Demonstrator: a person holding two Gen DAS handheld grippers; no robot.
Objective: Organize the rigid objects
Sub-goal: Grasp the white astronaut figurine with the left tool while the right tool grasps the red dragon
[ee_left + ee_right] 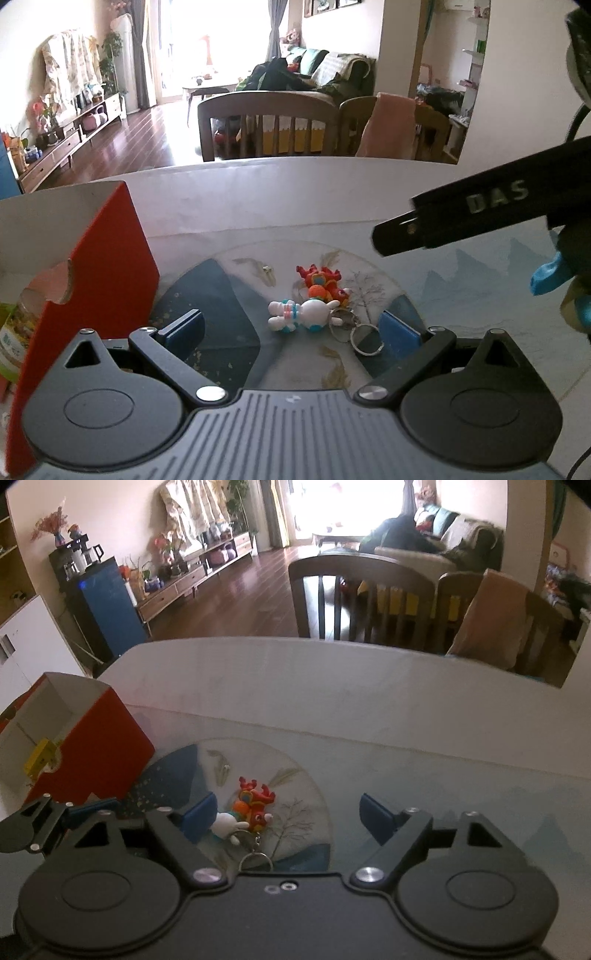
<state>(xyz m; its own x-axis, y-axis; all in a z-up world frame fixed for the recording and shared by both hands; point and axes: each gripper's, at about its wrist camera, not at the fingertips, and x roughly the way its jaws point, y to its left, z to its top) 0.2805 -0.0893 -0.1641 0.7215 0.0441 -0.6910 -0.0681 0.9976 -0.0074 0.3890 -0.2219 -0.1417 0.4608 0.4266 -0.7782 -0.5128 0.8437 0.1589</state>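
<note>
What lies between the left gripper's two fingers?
In the left wrist view, the white rabbit keychain and its key rings, lying untouched on the table mat.

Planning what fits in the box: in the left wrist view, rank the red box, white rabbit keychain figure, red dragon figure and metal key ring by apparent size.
1. red box, though nearness inflates it
2. white rabbit figure and red dragon figure: alike, unranked
3. metal key ring

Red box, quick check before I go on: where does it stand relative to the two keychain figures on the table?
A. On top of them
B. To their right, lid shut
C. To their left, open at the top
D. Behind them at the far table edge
C: in both wrist views the red box stands left of the white figure and the red-orange figure, its top open.
</note>
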